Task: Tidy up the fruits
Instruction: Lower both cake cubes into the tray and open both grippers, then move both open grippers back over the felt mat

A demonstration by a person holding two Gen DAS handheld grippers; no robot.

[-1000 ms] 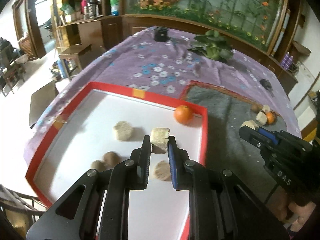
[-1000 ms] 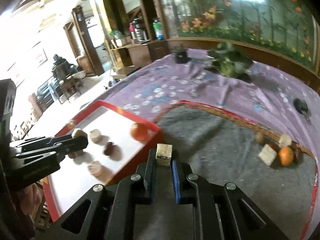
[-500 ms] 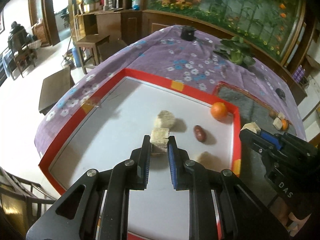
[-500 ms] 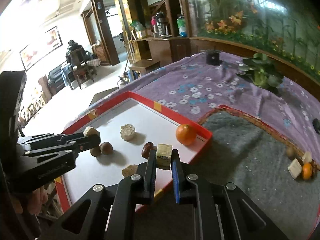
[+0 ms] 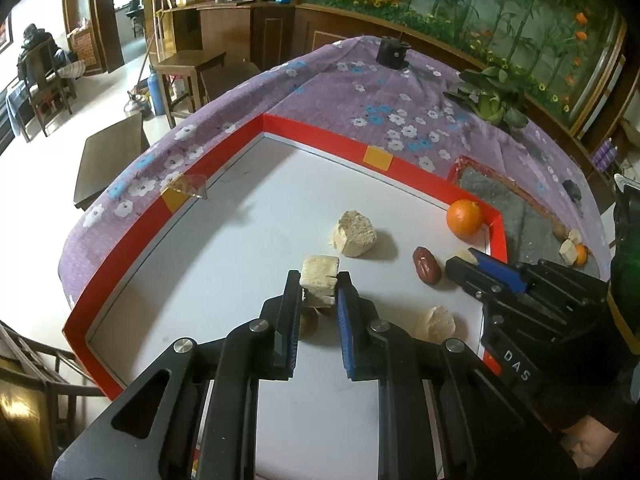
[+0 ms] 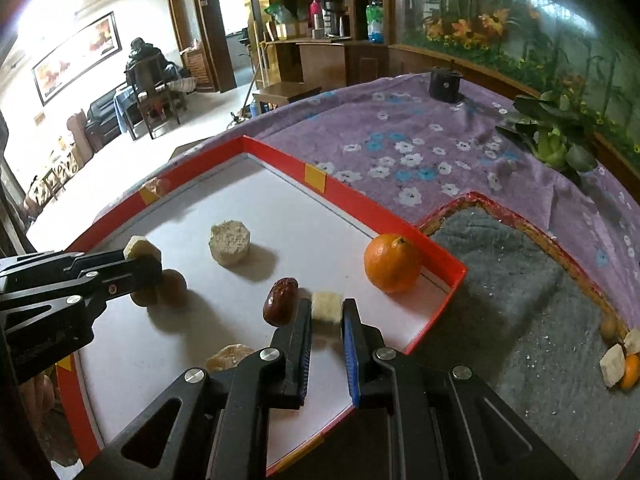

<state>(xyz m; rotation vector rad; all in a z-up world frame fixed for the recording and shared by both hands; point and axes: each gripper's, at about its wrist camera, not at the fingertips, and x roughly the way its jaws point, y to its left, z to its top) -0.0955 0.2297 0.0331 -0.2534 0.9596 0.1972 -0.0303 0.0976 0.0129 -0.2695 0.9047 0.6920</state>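
Note:
A red-rimmed white tray (image 5: 316,128) (image 6: 280,158) holds an orange (image 5: 464,218) (image 6: 393,263), a dark red date (image 5: 426,267) (image 6: 281,301), a pale round chunk (image 5: 354,233) (image 6: 229,237) and a tan piece (image 5: 435,323) (image 6: 229,355). My left gripper (image 5: 319,286) is shut on a pale cube (image 5: 319,278) over the tray's middle, above two brown round fruits (image 6: 170,287). My right gripper (image 6: 327,312) is shut on another pale cube (image 6: 326,307) over the tray, between the date and the orange. Each gripper shows in the other's view: the right gripper (image 5: 464,260) and the left gripper (image 6: 140,258).
A grey mat in a red-edged tray (image 6: 500,280) lies to the right, with a small orange and pale pieces (image 6: 618,360) in its far corner. A leafy vegetable (image 6: 554,138) and a black object (image 6: 444,84) sit on the purple flowered cloth (image 5: 380,92). Furniture and a seated person stand beyond the table.
Both grippers have moved left over the white tray and lower, each keeping its cube. The right gripper came off the grey mat and over the tray's rim.

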